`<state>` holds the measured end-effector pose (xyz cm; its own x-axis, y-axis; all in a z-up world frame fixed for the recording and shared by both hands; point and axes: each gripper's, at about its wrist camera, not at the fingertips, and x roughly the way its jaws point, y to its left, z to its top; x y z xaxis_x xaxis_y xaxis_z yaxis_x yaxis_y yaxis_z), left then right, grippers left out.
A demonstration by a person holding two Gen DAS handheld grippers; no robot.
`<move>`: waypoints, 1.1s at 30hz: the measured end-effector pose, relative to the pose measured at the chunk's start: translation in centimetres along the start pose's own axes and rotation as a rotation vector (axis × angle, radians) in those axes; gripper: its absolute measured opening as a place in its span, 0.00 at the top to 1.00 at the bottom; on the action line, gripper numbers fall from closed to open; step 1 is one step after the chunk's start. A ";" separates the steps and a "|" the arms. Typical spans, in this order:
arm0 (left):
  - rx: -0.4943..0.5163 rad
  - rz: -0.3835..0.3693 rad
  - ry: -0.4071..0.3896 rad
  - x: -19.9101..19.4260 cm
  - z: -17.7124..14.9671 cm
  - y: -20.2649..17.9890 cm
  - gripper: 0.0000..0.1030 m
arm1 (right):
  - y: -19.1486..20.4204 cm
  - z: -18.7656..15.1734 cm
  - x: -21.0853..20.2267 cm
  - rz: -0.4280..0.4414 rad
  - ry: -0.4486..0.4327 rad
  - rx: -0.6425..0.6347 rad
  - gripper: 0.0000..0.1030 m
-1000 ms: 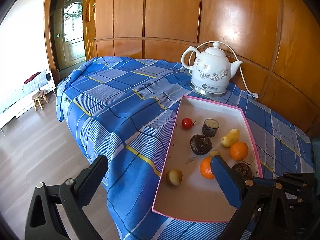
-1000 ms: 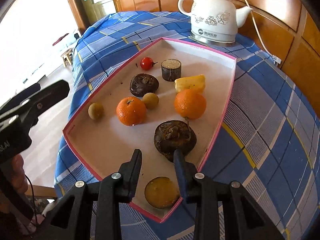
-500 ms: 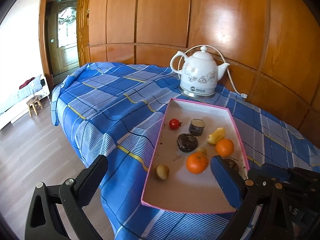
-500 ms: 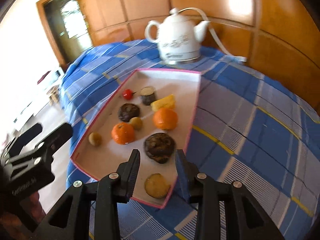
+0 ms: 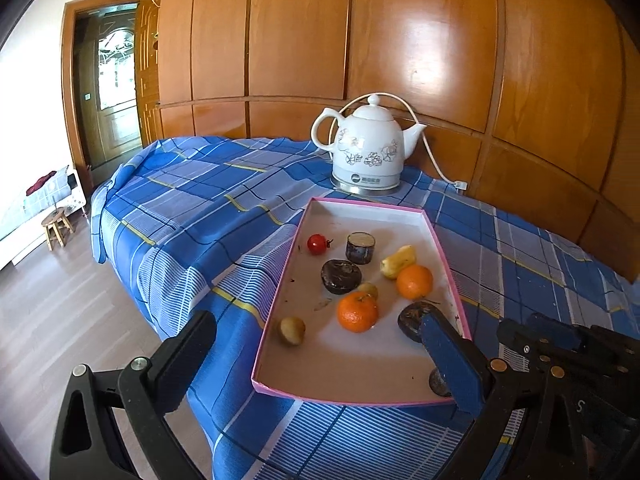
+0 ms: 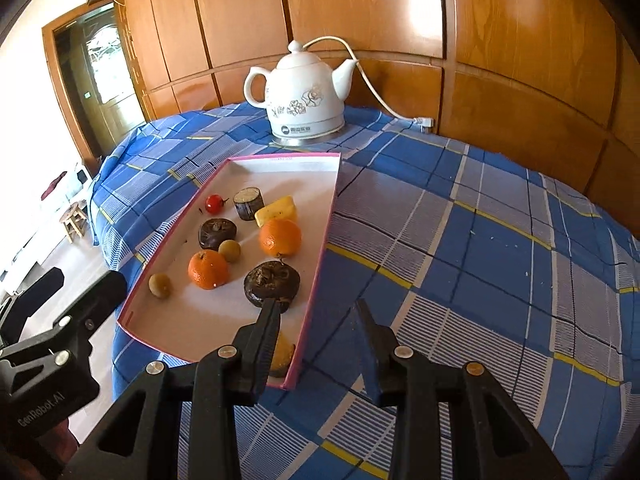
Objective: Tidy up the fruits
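Lying ahead of both empty tongs [image 6: 316,312], fruits fill the tray [image 6: 320,240].

On my left gripper's body [image 6: 44,380], down to the left of my right jaws, I read "GenRobot.AI". Ahead of both jaws, the white kettle [image 6: 300,96] carries a dark round logo and characters too small to read.

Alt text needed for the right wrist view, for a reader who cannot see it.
A pink-rimmed tray on a blue plaid cloth holds two oranges, a cherry tomato and several brown and yellow fruits. A white kettle stands behind. The right gripper hangs empty, jaws open, over the tray's near corner.
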<state>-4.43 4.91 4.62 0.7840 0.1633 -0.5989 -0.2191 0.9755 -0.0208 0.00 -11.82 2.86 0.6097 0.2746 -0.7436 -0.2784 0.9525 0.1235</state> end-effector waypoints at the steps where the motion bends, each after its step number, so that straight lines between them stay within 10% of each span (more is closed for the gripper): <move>1: 0.000 0.001 0.000 0.0 0.0 0.0 0.00 | 0.1 0.0 -0.1 0.000 -0.002 -0.003 0.64; 33: -0.009 0.000 0.010 -0.1 -0.1 0.6 0.00 | 0.6 -0.2 -0.1 0.003 -0.001 -0.018 0.64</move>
<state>-4.69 5.50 4.53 0.7779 0.1620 -0.6071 -0.2244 0.9741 -0.0275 -0.35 -11.30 2.91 0.6098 0.2773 -0.7424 -0.2931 0.9493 0.1139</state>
